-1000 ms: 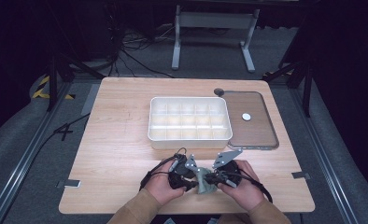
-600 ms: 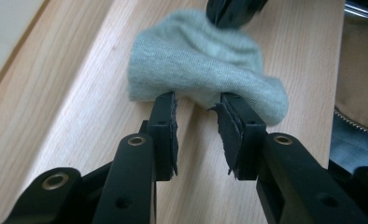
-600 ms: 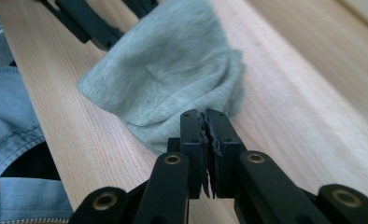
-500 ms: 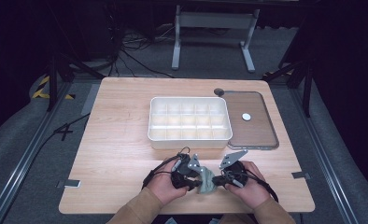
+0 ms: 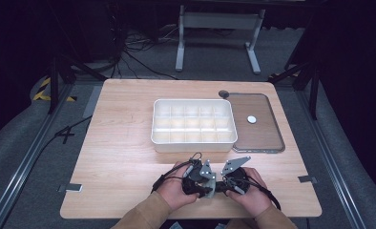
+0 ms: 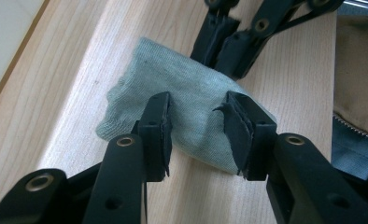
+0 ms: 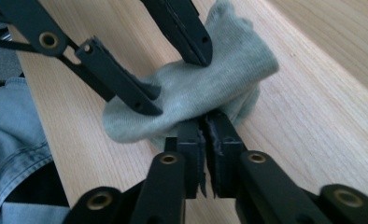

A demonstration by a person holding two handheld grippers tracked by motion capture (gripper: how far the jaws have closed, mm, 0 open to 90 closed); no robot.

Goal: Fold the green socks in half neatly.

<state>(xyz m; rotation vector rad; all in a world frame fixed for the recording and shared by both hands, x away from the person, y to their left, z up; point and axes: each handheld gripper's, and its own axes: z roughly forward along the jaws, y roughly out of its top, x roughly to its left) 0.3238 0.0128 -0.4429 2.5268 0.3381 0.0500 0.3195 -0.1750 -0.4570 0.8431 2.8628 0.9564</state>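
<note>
**Sock between both grippers at the near edge**

Your grey-green sock (image 6: 187, 112) lies on the tabletop (image 5: 124, 157), on your side of the white divided tray (image 5: 193, 125) and well apart from it. Your right gripper (image 7: 205, 126) pinches a fold of the sock. Your left gripper (image 6: 196, 126) has just been opening; its jaws stand spread over the sock, not pressing it.

Light wooden table (image 5: 119, 157) with white compartment tray (image 5: 193, 125), brown lid (image 5: 260, 125), grey-green cloth (image 6: 182, 112).
</note>
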